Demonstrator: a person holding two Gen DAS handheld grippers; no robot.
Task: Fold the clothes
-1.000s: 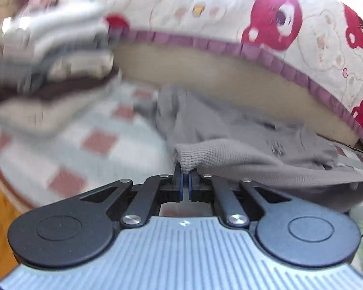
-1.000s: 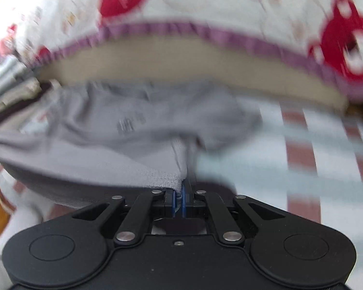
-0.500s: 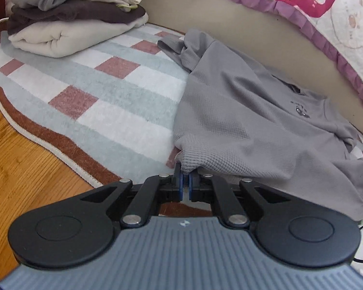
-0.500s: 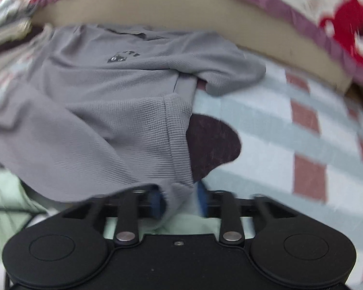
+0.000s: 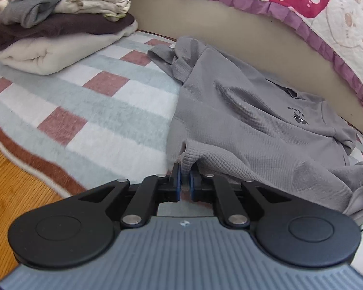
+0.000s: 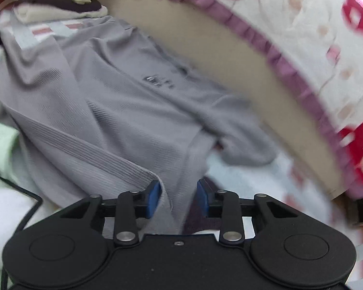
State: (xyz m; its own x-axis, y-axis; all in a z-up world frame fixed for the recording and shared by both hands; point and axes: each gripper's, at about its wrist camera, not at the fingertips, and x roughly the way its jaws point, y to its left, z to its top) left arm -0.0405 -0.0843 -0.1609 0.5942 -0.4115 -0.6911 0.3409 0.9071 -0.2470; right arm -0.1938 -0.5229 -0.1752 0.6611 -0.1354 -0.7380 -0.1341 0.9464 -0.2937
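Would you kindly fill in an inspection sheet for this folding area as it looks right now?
Surface: checked rug over wooden floor.
Job's things: grey shirt spread on the rug, sleeves rumpled; folded stack beyond it.
Clutter: pale green cloth at the shirt's edge.
Grippers: left gripper shut on the shirt's hem; right gripper open, jaws just been closing, hem between them unpinched.
Cables: black cable beside the green cloth.
Surroundings: bed with bear-print quilt.
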